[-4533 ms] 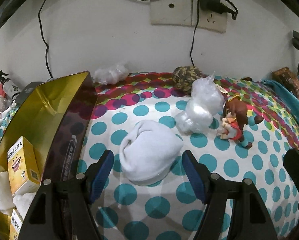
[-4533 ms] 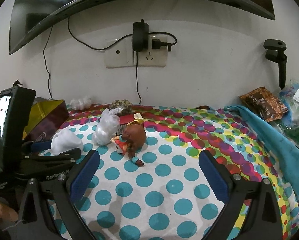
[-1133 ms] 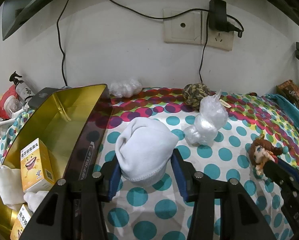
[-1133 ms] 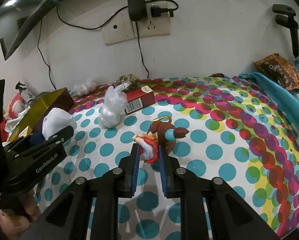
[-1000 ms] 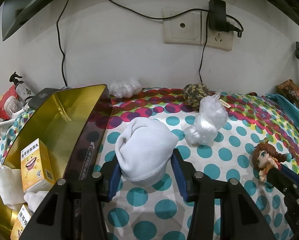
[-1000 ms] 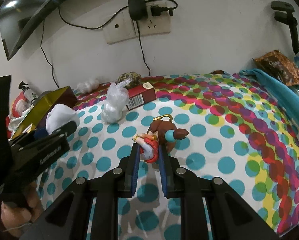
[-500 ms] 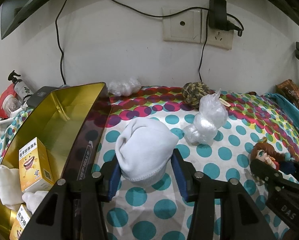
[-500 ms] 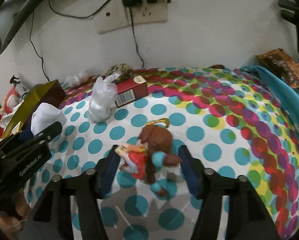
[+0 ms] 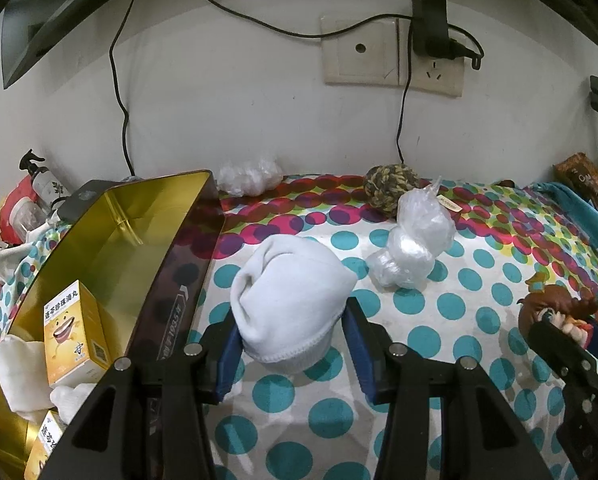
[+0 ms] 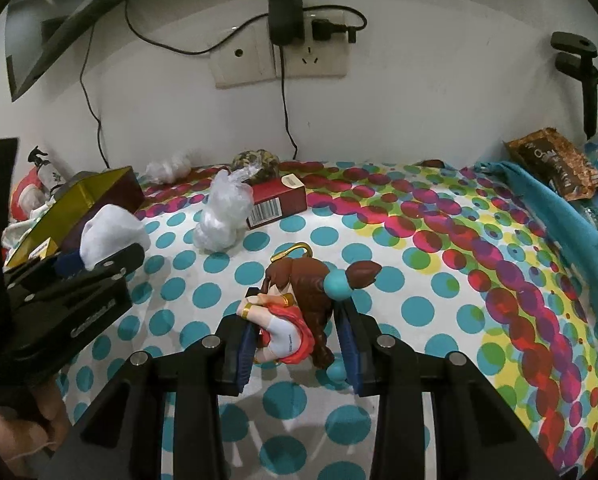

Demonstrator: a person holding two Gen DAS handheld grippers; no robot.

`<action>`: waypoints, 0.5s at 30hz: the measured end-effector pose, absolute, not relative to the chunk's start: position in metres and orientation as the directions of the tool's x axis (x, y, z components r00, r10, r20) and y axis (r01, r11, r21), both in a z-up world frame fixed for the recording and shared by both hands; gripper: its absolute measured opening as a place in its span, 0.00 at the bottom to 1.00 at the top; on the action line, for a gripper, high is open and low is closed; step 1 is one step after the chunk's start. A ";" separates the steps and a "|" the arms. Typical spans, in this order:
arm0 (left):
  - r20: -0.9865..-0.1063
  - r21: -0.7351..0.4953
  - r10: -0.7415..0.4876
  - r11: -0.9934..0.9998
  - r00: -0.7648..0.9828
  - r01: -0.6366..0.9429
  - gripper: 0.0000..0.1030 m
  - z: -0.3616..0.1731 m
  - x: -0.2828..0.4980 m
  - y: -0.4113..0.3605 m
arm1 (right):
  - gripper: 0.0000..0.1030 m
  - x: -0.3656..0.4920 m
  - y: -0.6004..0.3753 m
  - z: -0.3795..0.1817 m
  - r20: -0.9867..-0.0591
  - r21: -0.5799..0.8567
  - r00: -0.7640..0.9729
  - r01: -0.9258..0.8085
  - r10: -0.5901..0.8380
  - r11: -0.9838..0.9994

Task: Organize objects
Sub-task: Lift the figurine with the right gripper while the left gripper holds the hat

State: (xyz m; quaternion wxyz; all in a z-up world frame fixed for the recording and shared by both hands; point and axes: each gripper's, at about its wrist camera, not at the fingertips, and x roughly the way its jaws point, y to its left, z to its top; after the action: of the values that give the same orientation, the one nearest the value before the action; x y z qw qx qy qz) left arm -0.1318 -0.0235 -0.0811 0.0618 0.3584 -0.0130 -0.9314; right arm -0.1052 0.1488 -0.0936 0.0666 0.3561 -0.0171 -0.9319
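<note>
My left gripper (image 9: 291, 344) is shut on a rolled white sock (image 9: 291, 292) and holds it just right of the gold tin box (image 9: 111, 240). The sock also shows in the right wrist view (image 10: 111, 232). My right gripper (image 10: 297, 344) is closed around a brown-haired doll figure (image 10: 299, 300) in a red dress, over the polka-dot cloth. The doll shows at the right edge of the left wrist view (image 9: 559, 312).
The gold tin holds a yellow medicine box (image 9: 73, 332) and white cloths. A clear plastic bag bundle (image 9: 415, 248), a rope ball (image 9: 391, 188), a red carton (image 10: 277, 202) and another plastic wad (image 9: 251, 172) lie on the cloth. A teal towel (image 10: 559, 216) and snack bag (image 10: 551, 164) lie at right.
My right gripper opened briefly, the doll shifted between the fingers, and the fingers have closed on it again. My left gripper holds the sock in the same place.
</note>
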 end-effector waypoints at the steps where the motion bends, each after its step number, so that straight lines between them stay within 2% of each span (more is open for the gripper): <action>1: -0.665 0.071 -0.127 -0.992 -0.736 0.107 0.47 -0.081 -0.132 -0.023 | 0.33 -0.103 0.148 -0.093 -0.657 0.072 -0.742 0.112 -0.132 -0.991; 15: -0.635 0.074 -0.119 -0.993 -0.764 0.093 0.47 -0.075 -0.123 -0.023 | 0.33 -0.099 0.141 -0.091 -0.655 0.015 -0.751 0.097 -0.083 -0.995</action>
State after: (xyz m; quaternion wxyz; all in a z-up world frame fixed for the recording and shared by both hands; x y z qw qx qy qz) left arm -0.1234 -0.0228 -0.0749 0.0564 0.3391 -0.0189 -0.9389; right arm -0.0993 0.1408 -0.0914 0.0481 0.3492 0.0098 -0.9357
